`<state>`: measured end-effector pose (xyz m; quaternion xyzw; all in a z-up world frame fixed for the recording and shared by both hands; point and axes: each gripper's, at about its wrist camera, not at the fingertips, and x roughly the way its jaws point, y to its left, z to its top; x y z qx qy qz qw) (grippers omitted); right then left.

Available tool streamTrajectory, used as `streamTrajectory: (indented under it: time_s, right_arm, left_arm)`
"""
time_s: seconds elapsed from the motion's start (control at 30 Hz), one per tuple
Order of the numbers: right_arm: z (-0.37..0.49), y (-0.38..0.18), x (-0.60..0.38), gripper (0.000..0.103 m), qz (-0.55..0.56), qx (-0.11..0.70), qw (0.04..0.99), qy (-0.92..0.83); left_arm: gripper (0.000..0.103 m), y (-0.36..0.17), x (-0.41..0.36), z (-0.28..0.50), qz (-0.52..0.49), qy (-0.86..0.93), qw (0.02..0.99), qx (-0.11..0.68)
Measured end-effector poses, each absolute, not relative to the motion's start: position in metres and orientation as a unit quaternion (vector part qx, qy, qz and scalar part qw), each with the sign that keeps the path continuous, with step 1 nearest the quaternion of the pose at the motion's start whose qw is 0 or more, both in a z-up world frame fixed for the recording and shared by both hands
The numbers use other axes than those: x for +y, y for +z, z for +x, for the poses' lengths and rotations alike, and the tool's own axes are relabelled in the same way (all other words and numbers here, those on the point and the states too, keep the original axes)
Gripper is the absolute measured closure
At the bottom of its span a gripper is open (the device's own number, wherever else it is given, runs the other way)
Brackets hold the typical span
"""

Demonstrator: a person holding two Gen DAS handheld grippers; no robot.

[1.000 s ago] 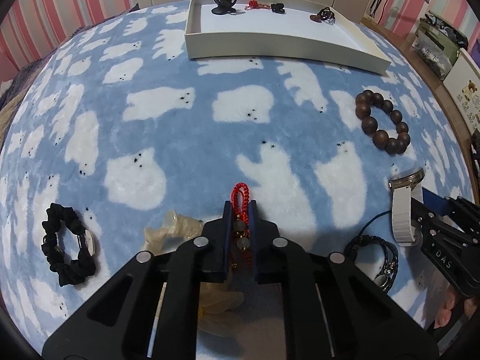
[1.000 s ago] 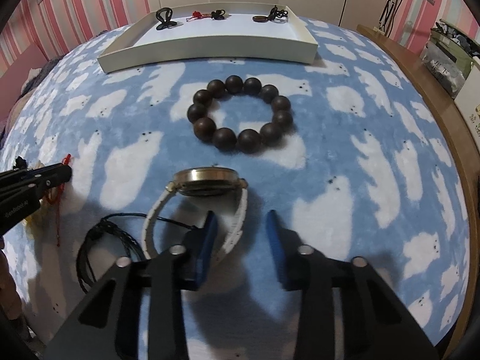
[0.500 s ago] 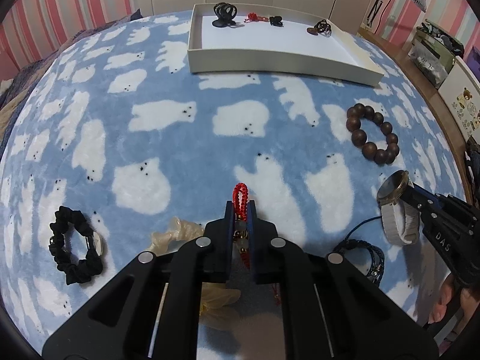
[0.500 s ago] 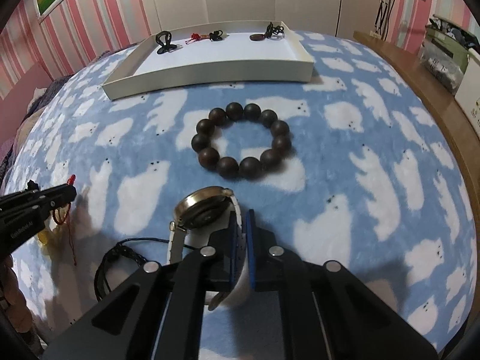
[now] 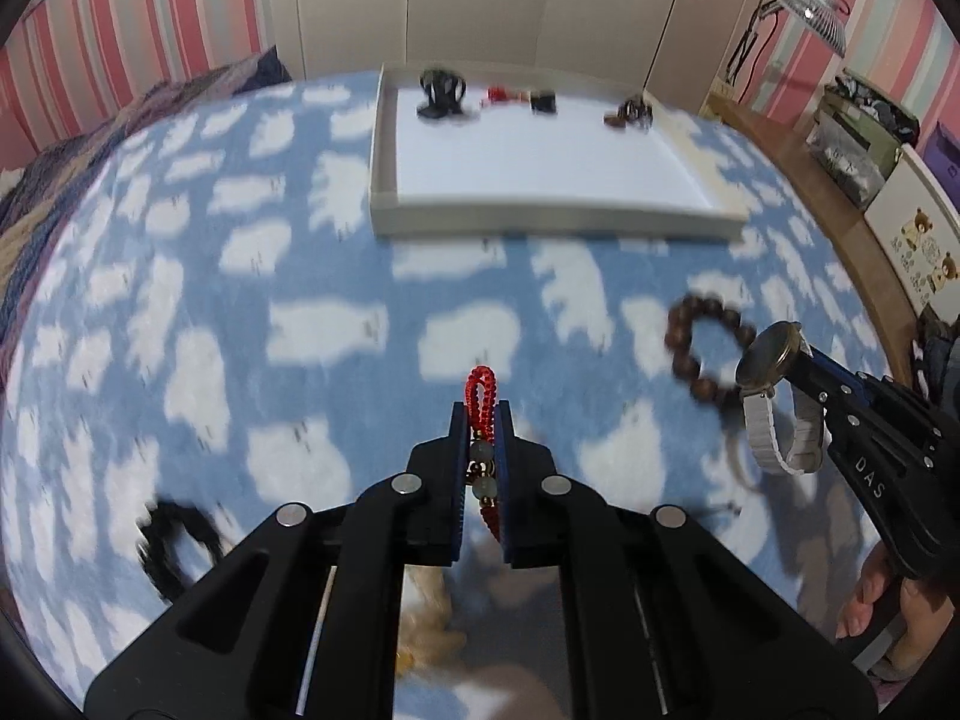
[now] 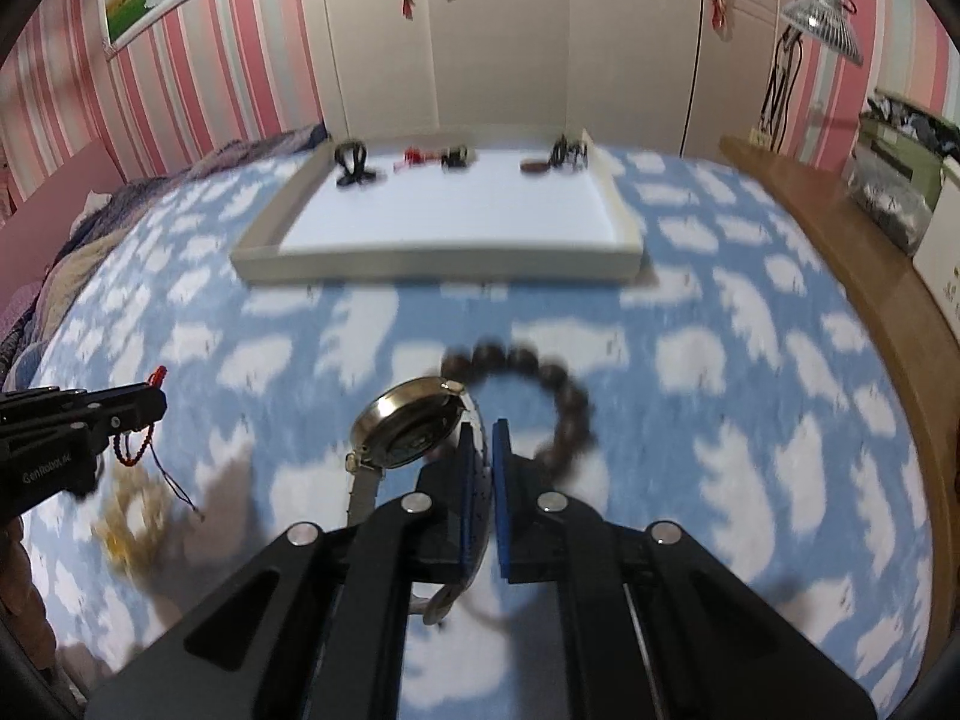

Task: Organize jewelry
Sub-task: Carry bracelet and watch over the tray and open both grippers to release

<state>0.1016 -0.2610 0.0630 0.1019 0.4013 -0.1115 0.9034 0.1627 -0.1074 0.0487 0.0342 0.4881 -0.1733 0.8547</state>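
My left gripper (image 5: pixel 480 414) is shut on a red cord bracelet (image 5: pixel 480 387) with pale beads and holds it above the blue blanket. It also shows in the right wrist view (image 6: pixel 153 399). My right gripper (image 6: pixel 485 438) is shut on the strap of a white watch (image 6: pixel 408 429) with a gold case and holds it lifted. The watch also shows in the left wrist view (image 5: pixel 771 354). A white tray (image 5: pixel 540 219) lies at the far side and holds several small pieces along its back edge.
A dark wooden bead bracelet (image 6: pixel 558 396) lies on the blanket ahead of the right gripper. A black scrunchie (image 5: pixel 174 546) lies at the left. A pale yellow piece (image 6: pixel 129 519) lies under the left gripper. A wooden ledge (image 6: pixel 840 258) runs along the right.
My right gripper has shut on the watch strap and lifted the watch. Both grippers have risen and tilted toward the tray. The left gripper still holds the red bracelet.
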Motion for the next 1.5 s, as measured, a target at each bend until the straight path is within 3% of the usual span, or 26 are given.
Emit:
streamTrajectory:
  time_s: [0.2, 0.43, 0.97, 1.5]
  right_arm:
    - [0.149, 0.087, -0.281, 0.098, 0.098, 0.39, 0.909, -0.113]
    - [0.22, 0.096, -0.309, 0.098, 0.095, 0.398, 0.904, -0.128]
    - [0.373, 0.03, -0.364, 0.098, 0.128, 0.464, 0.865, -0.14]
    - [0.396, 0.011, -0.363, 0.098, 0.12, 0.475, 0.858, -0.151]
  left_arm:
    - [0.097, 0.091, -0.12, 0.209, 0.04, -0.191, 0.865, 0.463]
    - [0.097, 0.102, -0.145, 0.281, 0.046, -0.185, 0.864, 0.466]
    - [0.097, 0.023, -0.233, 0.421, 0.063, -0.186, 0.831, 0.521]
    - [0.097, -0.001, -0.239, 0.447, 0.075, -0.145, 0.839, 0.52]
